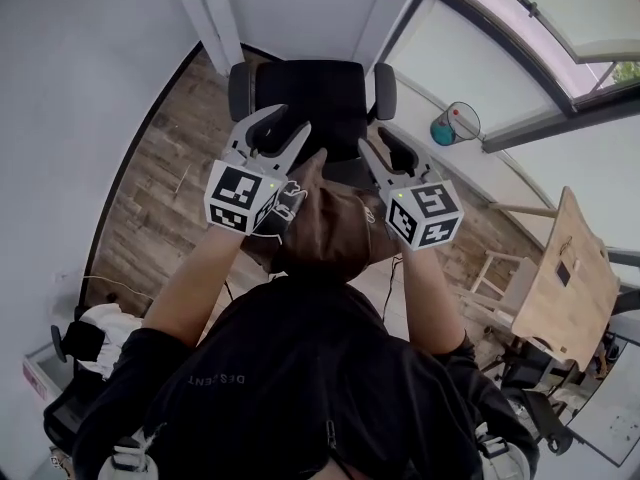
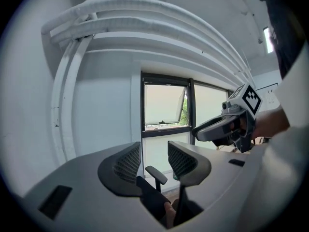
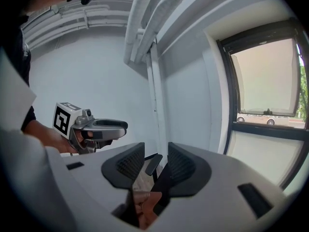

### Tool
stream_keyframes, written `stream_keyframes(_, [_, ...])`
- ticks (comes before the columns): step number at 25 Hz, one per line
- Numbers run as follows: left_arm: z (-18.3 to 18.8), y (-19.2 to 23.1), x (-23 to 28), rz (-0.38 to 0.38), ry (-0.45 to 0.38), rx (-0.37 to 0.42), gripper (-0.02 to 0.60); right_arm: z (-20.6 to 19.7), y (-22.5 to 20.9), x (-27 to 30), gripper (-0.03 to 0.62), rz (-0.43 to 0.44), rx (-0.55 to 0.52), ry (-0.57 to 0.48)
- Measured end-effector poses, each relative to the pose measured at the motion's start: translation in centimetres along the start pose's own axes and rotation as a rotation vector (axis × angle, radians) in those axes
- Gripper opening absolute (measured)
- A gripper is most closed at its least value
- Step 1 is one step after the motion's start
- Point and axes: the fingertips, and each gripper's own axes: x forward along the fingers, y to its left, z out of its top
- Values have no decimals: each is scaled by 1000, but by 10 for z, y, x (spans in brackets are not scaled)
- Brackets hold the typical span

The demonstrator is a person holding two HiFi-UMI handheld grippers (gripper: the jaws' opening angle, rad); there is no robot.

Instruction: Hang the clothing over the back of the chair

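Two grippers up side by side at centre frame in the head view, both aimed up the frame at the chair [image 1: 310, 93]. Left gripper [image 1: 290, 120]: jaws spread wide, nothing pinched, and its own view shows a chair armrest [image 2: 157, 173] through the gap. Right gripper [image 1: 378, 140]: jaws parted too, with only a sliver of brown low down between them in its own view. That brown is the clothing [image 1: 335, 223], bunched in the middle of the frame between the two marker cubes, at the chair's near edge. It's widest left to right, and a narrow tip points up the frame toward the black seat. Whether either gripper touches it, I can't tell. Wood floor [image 1: 160, 198] runs down the left, and a wooden table [image 1: 560, 288] stands at lower right.
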Motion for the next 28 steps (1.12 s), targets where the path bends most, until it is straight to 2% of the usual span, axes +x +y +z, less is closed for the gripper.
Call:
stream_keyframes(6, [34,-18,-39,-89,-103,12,170,29,36,-34,143,-52,-45,-129])
stream_keyframes(13, [59,-46,-85,-203,-191,27,79,48,83,-77,101,-101,-74,-252])
stream_keyframes(17, [62,-68,-107,-248,-214,32,32,50,108,-98,35,-99,-106,-291])
stream_keyframes(19, [62,-80,-116,-251,-219,42,20,48,117,-107,8,-88,-123,-295])
stream_keyframes(22, [66,-95,-131,-241,-230,55,18,46,129,-121,8,-67,-146,-300])
stream_keyframes(28, [73,-122,-161,-162,-246,42,18,39,151,-156,6,-10,-171,-312])
